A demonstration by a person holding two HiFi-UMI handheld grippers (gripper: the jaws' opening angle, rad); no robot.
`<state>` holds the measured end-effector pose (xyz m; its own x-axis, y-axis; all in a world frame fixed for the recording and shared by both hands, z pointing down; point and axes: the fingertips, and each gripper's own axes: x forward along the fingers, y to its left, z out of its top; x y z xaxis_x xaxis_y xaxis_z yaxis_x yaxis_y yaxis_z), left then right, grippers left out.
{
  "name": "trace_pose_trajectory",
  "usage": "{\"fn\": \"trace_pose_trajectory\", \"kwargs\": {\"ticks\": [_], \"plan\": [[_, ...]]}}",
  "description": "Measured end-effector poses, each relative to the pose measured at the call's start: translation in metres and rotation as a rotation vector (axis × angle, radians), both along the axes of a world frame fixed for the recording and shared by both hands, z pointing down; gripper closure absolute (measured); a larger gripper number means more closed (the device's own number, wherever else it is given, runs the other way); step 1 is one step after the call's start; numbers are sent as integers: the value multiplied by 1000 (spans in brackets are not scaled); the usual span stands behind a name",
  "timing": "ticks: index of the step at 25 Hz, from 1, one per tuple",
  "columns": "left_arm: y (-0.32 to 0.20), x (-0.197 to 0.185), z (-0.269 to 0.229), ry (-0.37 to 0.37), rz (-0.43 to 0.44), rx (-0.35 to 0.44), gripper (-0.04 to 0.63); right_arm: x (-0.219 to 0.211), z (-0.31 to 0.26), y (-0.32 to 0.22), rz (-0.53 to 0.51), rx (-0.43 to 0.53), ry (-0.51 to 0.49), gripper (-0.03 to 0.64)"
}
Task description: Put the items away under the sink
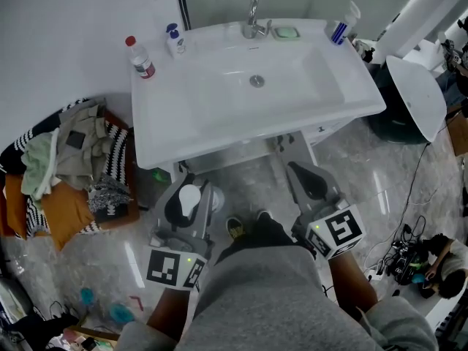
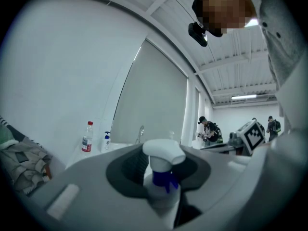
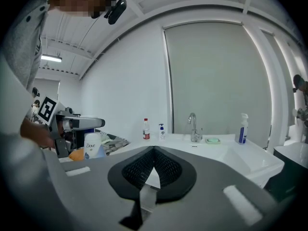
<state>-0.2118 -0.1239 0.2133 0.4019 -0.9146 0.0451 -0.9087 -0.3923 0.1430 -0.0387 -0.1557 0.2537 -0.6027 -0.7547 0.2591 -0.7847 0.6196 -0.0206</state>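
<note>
White Dove bottle (image 2: 162, 154) upright in the left gripper (image 1: 187, 202)

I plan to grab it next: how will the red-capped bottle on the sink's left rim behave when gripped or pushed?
The red-capped bottle stands tall and narrow, so a sideways push would probably tip it. It looks like thin clear plastic, so firm jaws may dent it. Being round, it could roll once down.
</note>
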Motion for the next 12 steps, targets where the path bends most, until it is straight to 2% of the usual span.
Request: {"fn": "trace_pose_trajectory", "kwargs": {"ticks": [12], "plan": [[-12,18,2,-4,26,5,474,13,0,-10,12,14,8,623]]}}
